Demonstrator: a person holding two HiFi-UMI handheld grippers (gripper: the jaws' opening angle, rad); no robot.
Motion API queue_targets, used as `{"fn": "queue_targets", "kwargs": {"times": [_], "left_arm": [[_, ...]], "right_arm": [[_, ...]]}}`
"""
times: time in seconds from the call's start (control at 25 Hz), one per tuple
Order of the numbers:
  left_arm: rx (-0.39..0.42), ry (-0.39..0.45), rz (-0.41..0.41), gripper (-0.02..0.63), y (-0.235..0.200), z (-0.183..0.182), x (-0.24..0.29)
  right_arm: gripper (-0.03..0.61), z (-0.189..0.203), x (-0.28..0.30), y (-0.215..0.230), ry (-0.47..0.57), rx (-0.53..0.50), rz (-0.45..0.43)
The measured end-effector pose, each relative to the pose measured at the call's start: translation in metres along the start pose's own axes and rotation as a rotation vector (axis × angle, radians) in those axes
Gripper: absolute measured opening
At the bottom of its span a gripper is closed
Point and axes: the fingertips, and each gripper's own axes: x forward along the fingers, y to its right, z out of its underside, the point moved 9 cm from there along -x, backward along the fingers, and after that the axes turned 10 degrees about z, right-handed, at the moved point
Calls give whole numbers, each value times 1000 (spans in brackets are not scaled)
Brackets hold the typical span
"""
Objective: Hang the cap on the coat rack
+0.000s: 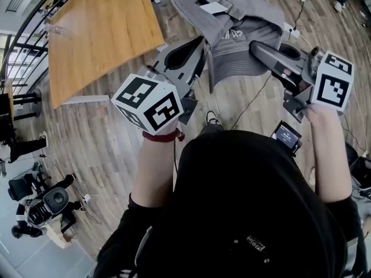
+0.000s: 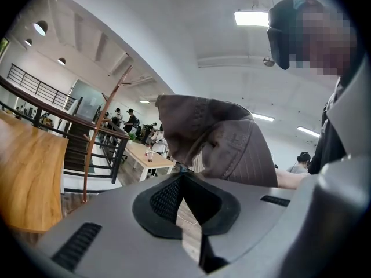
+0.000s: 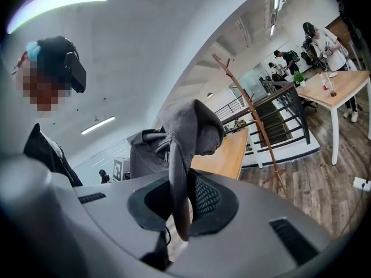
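Observation:
A grey cap point(image 1: 243, 33) hangs in the air between both grippers, above the wood floor. My left gripper point(image 1: 200, 54) is shut on the cap's left edge; in the left gripper view the fabric point(image 2: 223, 149) rises straight from the closed tips point(image 2: 182, 175). My right gripper point(image 1: 258, 50) is shut on the right side, and in the right gripper view the brim point(image 3: 178, 184) stands edge-on between the pads. The brown wooden coat rack point(image 3: 250, 117) stands some way beyond the cap, by a black railing; its thin pole point(image 2: 93, 149) also shows in the left gripper view.
A wooden table point(image 1: 98, 33) lies to the left below me. Cables and a small screen device point(image 1: 287, 135) are on the floor near my feet. Camera gear point(image 1: 43, 207) sits at lower left. People stand at a light table point(image 3: 339, 83) far off.

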Motion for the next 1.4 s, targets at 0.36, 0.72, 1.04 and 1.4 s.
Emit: {"fn": "queue_targets", "kwargs": {"times": [0.36, 0.72, 1.04, 1.4], "left_arm": [[-2, -38, 61, -3, -1, 7, 11], [3, -42, 71, -3, -6, 10, 17], [28, -56, 74, -4, -1, 10, 17], [60, -47, 40, -3, 3, 12, 11]], "right_arm": [[38, 1, -1, 0, -22, 22, 39], [38, 5, -2, 0, -15, 26, 51], [38, 3, -1, 0, 13, 25, 17], [38, 5, 1, 1, 26, 28, -42]]}}
